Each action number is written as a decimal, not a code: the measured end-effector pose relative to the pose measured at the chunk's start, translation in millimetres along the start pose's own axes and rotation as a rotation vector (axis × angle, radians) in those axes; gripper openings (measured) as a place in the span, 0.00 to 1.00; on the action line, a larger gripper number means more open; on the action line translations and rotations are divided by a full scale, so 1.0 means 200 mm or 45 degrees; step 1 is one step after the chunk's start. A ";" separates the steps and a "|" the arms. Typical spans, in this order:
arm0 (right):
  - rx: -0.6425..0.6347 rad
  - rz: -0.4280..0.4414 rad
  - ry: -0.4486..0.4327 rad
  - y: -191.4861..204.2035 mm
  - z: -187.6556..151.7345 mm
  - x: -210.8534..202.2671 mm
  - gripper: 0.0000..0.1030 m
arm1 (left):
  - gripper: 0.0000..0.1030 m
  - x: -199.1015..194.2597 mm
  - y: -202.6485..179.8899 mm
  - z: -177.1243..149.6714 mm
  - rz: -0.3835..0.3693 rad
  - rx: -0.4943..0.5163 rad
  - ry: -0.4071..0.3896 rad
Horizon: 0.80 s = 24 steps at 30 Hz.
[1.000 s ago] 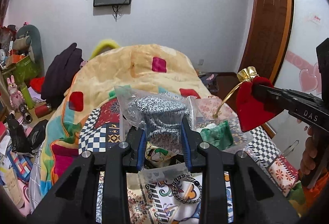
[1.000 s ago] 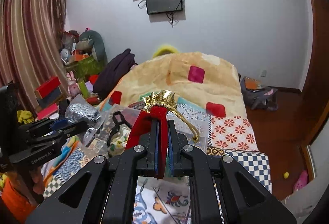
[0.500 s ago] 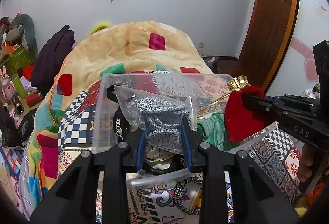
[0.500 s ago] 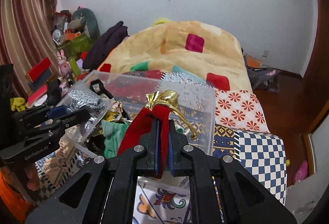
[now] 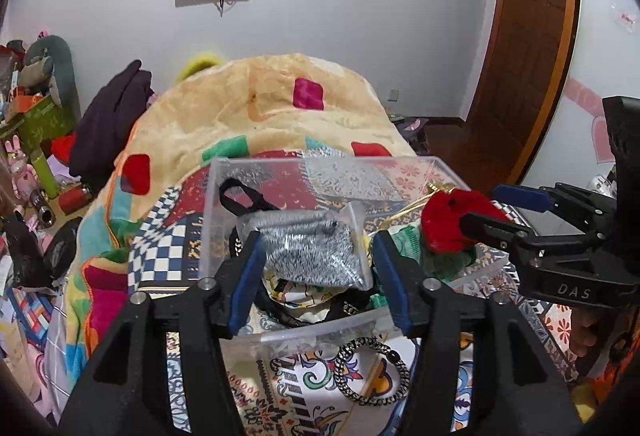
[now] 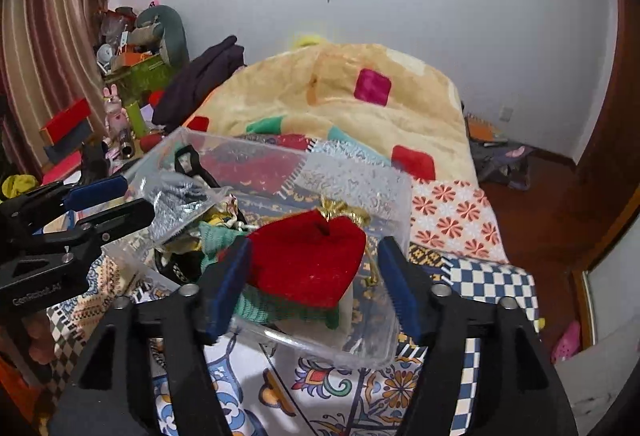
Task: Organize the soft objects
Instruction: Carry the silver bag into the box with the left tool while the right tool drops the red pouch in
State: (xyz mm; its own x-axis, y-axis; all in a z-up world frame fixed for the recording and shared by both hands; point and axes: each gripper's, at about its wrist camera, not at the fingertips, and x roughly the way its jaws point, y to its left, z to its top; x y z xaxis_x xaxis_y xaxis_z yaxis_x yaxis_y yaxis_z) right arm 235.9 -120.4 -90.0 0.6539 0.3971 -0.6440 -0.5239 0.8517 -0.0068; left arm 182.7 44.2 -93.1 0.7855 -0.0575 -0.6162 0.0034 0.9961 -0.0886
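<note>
A clear plastic bin stands on the patterned bed cover and holds soft items. A clear bag with grey knit fabric lies on the pile inside it. My left gripper is open around that bag, jaws wide and not pressing it. A red velvet pouch with a gold cord rests on a green knit item in the bin. My right gripper is open, its jaws on either side of the pouch.
A black-and-white braided bracelet lies on the cover in front of the bin. A yellow blanket is heaped behind it. Cluttered shelves with toys stand at the left. A wooden door is at the right.
Both grippers lowered over the bin and opened. The grey knit bag and the red pouch were let go and now rest inside the bin.
</note>
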 end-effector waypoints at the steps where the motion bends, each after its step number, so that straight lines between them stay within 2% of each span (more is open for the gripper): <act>1: 0.000 -0.003 -0.017 0.00 0.01 -0.03 0.69 | 0.60 -0.03 0.00 0.00 0.003 0.002 -0.016; 6: 0.001 -0.005 -0.074 0.01 0.02 -0.15 0.81 | 0.70 -0.18 -0.03 0.01 0.015 0.012 -0.079; 10: -0.004 0.010 -0.093 0.03 0.02 -0.24 0.83 | 0.85 -0.28 -0.05 0.00 0.018 0.008 -0.099; 13: -0.003 0.047 -0.089 0.05 0.00 -0.30 0.89 | 0.93 -0.36 -0.05 -0.04 0.022 0.002 -0.098; 15: -0.002 0.070 -0.084 0.07 -0.03 -0.33 0.94 | 0.95 -0.41 -0.06 -0.06 0.021 -0.003 -0.092; 18: -0.010 0.100 -0.068 0.11 -0.10 -0.37 0.96 | 0.96 -0.46 -0.07 -0.12 0.010 -0.021 -0.065; 24: -0.018 0.168 0.070 0.20 -0.29 -0.35 0.96 | 0.96 -0.53 -0.10 -0.26 0.040 -0.005 0.003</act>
State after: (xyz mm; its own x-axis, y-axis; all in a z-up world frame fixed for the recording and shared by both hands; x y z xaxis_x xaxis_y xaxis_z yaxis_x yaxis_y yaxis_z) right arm 137.2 -134.0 -90.6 0.5479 0.4858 -0.6810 -0.6115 0.7881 0.0703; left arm 67.2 26.8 -67.8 0.7839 -0.0265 -0.6203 -0.0237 0.9971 -0.0727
